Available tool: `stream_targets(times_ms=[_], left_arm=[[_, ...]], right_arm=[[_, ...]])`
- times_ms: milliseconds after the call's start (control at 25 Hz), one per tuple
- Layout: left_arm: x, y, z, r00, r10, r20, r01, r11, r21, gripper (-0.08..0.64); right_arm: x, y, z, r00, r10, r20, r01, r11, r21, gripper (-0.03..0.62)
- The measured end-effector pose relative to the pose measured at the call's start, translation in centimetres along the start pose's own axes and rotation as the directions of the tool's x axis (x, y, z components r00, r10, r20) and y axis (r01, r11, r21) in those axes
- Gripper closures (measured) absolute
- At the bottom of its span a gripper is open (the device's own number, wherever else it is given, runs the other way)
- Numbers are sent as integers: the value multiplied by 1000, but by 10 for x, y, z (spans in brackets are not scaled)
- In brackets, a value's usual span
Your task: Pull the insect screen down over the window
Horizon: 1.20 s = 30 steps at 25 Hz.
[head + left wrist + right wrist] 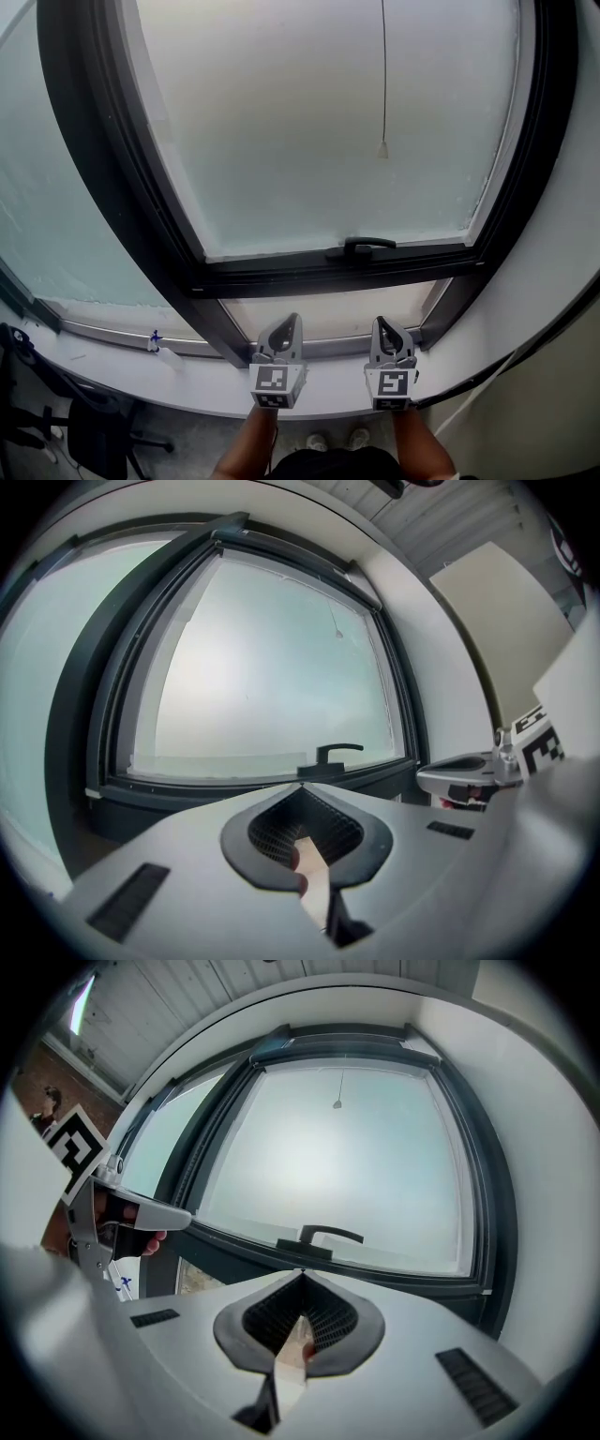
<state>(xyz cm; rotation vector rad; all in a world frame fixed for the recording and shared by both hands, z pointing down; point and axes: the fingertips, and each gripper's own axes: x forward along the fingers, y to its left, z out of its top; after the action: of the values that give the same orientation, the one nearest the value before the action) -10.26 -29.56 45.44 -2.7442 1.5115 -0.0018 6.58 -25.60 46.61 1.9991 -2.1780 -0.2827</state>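
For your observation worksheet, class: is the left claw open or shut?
Shut. In the left gripper view, the left claw has its jaws meeting at the tips, with nothing held between them.

Clear air lies between the left gripper, the right gripper and the window frame. Both grippers, jaws closed on nothing, hover side by side above the white sill, with a narrow gap between them.

Obstacles ahead:
- The dark handle projects from the frame's lower rail, above and between the grippers.
- The thin cord with its small toggle hangs before the pane, above the handle.

On the sill, well left of the left gripper, stands a small object with a blue top. The wall closes the right side. A chair stands below the sill at lower left.
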Motion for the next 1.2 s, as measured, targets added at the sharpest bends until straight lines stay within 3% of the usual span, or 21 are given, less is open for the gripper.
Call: stream_targets(times_ms=[280,520,880,1200], left_arm=[[20,-6,31,998,22,54,-23,1000,19,560],[44,-8,80,988,21,150,-32,997,71,560],[67,-2,138,970,26,243,-64,987,148,560],[84,10,214,931,27,365,-110,972,209,560]], right_arm=[[19,-19,25,999,10,43,-11,1000,11,588],[34,-31,68,988,29,149,-28,1000,-11,588],[52,-57,144,950,27,310,-13,999,-49,588],[68,-83,218,898,20,440,29,994,-105,588]])
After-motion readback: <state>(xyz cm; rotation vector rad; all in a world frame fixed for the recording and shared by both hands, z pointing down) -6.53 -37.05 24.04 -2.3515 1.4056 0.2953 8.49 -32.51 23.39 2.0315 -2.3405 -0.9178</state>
